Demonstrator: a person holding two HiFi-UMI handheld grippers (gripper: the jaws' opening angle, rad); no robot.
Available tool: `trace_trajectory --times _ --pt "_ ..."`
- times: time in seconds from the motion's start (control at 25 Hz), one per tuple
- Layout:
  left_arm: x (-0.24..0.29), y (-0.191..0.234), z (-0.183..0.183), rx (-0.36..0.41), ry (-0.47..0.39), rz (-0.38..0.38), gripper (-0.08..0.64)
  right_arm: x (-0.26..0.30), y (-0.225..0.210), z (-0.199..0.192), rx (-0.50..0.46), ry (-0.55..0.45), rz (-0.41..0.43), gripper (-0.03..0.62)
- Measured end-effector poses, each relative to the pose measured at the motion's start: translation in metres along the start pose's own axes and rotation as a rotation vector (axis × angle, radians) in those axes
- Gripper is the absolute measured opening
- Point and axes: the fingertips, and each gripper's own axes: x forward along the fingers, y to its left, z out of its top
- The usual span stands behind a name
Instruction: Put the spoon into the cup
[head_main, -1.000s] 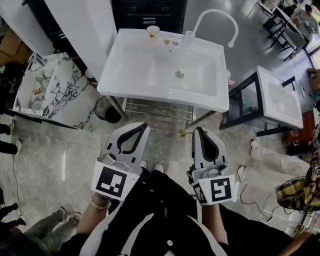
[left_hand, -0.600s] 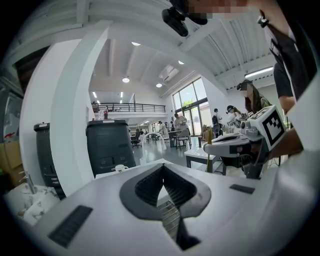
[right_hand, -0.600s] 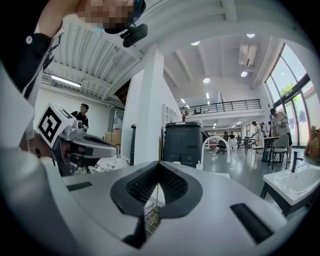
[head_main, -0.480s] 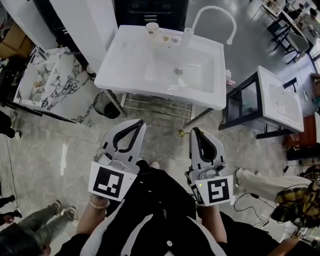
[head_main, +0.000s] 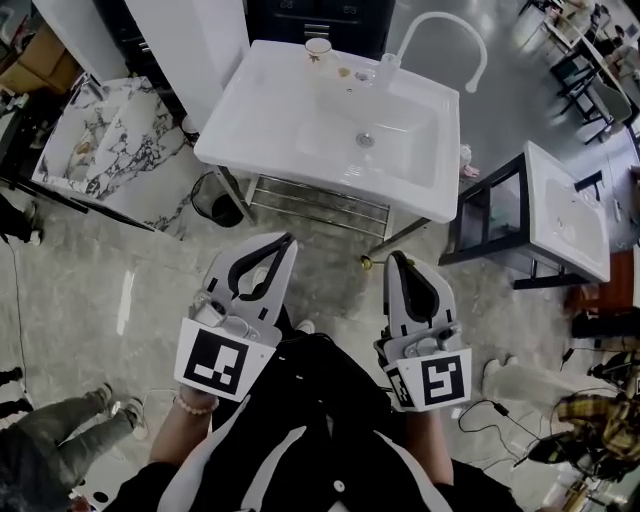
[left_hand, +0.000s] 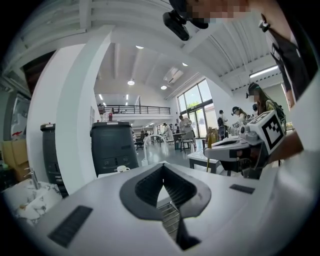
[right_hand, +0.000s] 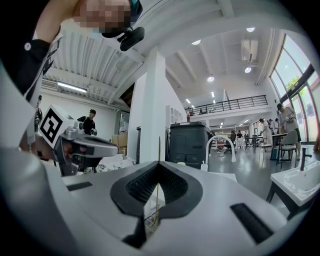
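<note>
- Holding the spoon (right_hand: 159, 155) pinched between my right gripper's (head_main: 397, 260) closed jaws, just short of the basin (head_main: 270, 150).
- My left gripper (head_main: 288, 241) alongside, jaws together, empty.
- Cup (head_main: 318, 47) on the basin's far rim.

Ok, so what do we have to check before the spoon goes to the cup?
1. Spoon gripped: ok. The right gripper is closed on its thin gold handle.
2. Cup upright, mouth open: ok. It stands on the back rim of the sink.
3. Right gripper close to the cup: not ok. It is in front of the sink, well short of it.
4. Left gripper out of the way: ok. It is closed, empty and held off to the side.
5. Which end of the spoon points up: cannot tell.
6. Faucet away from the cup: ok. It stands beside the cup, apart from it.
</note>
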Motion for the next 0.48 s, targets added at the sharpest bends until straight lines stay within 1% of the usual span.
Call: trace_trajectory --times 0.16,0.28,0.48 --pt "0.004 0.010 0.004 0.016 -0.003 0.012 0.000 0.008 -0.003 0.001 0.011 -0.008 -0.001 0.005" --pt "0.009 0.019 0.003 0.011 -0.001 0.016 0.000 0.017 -0.006 0.002 0.013 -0.011 -0.006 0.005" --pt "0.022 0.039 0.004 0.016 -0.006 0.005 0.000 0.039 -0.008 0.007 0.004 -0.015 -0.020 0.005"
